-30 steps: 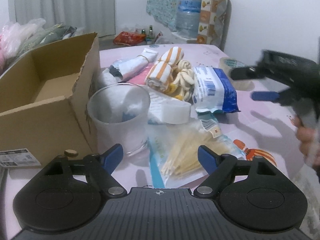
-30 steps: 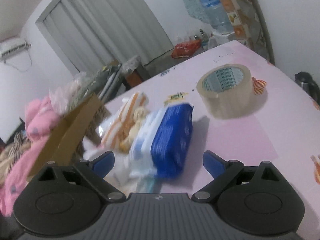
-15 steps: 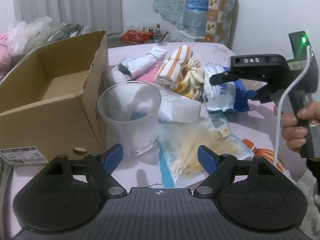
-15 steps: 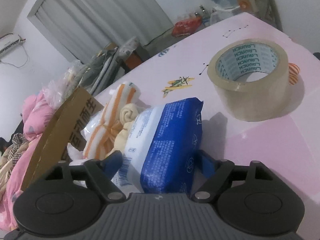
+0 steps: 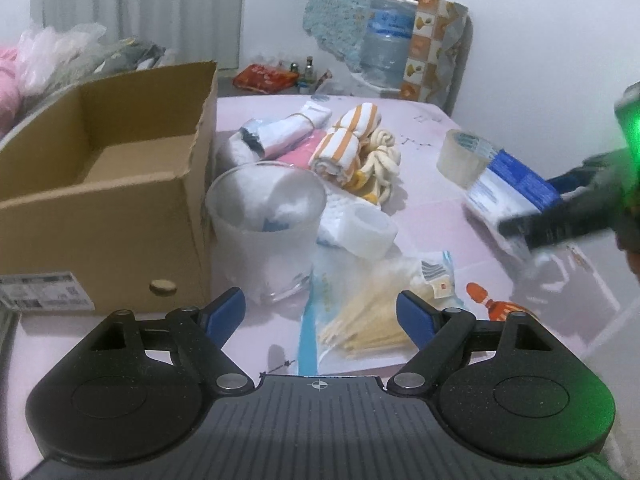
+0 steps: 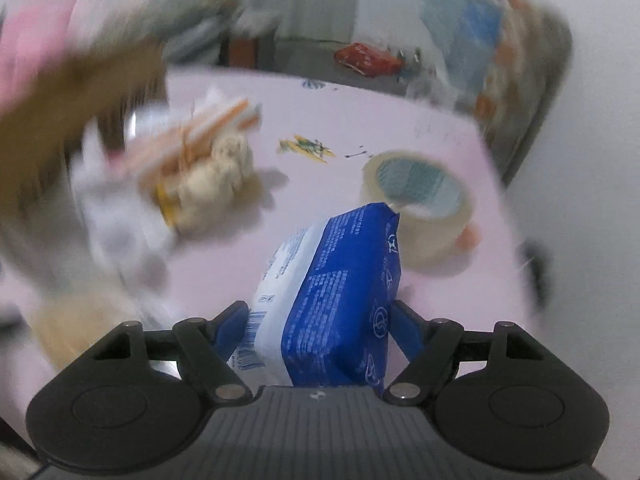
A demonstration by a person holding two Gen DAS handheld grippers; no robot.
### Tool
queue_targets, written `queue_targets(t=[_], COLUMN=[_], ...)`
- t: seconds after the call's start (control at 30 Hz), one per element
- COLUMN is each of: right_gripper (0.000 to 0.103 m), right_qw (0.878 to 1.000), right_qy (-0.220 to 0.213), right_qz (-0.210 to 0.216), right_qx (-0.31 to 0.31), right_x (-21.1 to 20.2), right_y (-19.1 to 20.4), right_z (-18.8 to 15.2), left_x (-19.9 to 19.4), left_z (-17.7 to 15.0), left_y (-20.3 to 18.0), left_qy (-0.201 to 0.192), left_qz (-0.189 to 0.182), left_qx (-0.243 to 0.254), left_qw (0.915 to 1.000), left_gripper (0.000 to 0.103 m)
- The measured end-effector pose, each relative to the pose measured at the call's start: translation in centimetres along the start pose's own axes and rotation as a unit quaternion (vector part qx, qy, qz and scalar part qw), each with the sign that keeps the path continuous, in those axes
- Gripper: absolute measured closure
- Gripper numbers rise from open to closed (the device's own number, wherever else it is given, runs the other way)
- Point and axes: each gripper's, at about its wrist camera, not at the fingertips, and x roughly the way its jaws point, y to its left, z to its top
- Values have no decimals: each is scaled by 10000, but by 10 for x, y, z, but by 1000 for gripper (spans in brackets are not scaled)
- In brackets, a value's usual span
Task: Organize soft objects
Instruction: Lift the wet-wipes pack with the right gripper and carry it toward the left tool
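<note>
My right gripper [image 6: 318, 322] is shut on a blue and white soft pack [image 6: 340, 280], held tilted above the pink table; the same pack [image 5: 508, 188] shows at the far right of the left wrist view, clamped by the blurred right gripper [image 5: 560, 216]. My left gripper [image 5: 320, 312] stands open and empty low over a bag of wooden sticks [image 5: 368, 316]. An orange-striped rolled towel [image 5: 348, 144], a cream knotted rope toy [image 5: 380, 164] and a white rolled bundle [image 5: 280, 136] lie in a pile mid-table. An open cardboard box [image 5: 108, 184] stands at the left.
A frosted plastic cup [image 5: 266, 232] stands right of the box, with a small clear tape roll [image 5: 368, 232] beside it. A large tape roll [image 5: 460, 156] sits near the table's right side. A water bottle [image 5: 384, 40] stands behind the table.
The right gripper closed on the blue pack, lifted it off the pile and carried it to the right while rolling. The left gripper stayed where it was.
</note>
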Motion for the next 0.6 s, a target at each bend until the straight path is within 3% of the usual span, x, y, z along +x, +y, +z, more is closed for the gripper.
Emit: queue_targets(t=[0.07,0.13,0.23,0.4,0.6], right_gripper=[53,52,51,44,43], right_qw=[9936,9772,9562,9500,9693], right_qy=[130,234,217,-132,-325], right_qz=[-563,-972,-1172,-1104,-447], right_qx=[-973,-1874,-2672,-2917,-2396], right_x=[0,3,4,-15,-39], right_y=[23,49,78,99,99], right_z=[-4,-14,-27,-30,-38], left_x=[0,-2,-5,-11,-11], left_z=[-2,-3,-4,-5,-6], left_y=[7,12,18,23,21], left_qy=[18,20,-2,-87,-149], left_qz=[-60,-94,-95,-127,-204], left_qx=[-159,-266,-344,-433,-400], left_qw=[9999,9996,9994,9989,9989], left_gripper=[20,20,19,19,19])
